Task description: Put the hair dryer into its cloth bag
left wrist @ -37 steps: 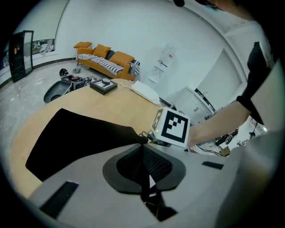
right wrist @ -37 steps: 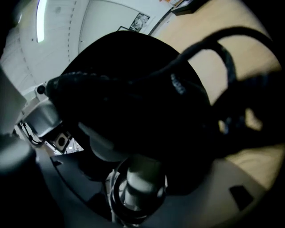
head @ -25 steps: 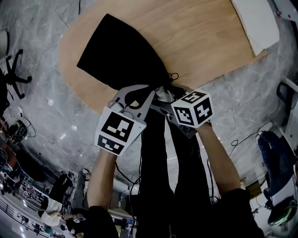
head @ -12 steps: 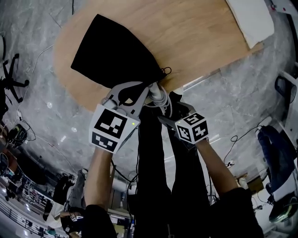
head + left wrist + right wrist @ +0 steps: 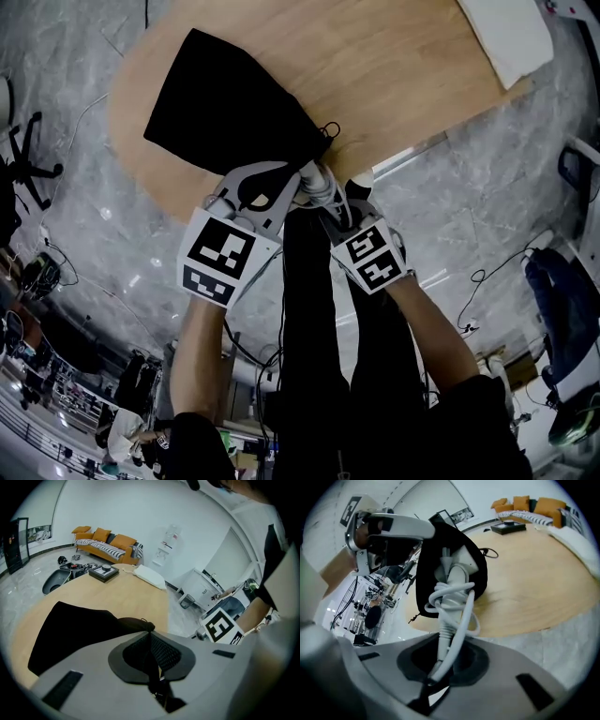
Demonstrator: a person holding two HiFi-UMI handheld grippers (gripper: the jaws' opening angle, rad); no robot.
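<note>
Since the earlier frame my right gripper (image 5: 330, 208) has swung in beside my left gripper (image 5: 298, 184), its jaws just closing onto the white power cord (image 5: 452, 639). The left one is clenched on the rim of the black cloth bag (image 5: 230, 103). Just beyond both, the hair dryer (image 5: 457, 566) pokes handle-first from that bag at the table's (image 5: 403, 75) near edge.

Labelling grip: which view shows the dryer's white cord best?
Right gripper view: coiled cord fills centre, in the right gripper, whose jaws have just been closing on it. Head view: only a white glimpse; left gripper view: nothing.
</note>
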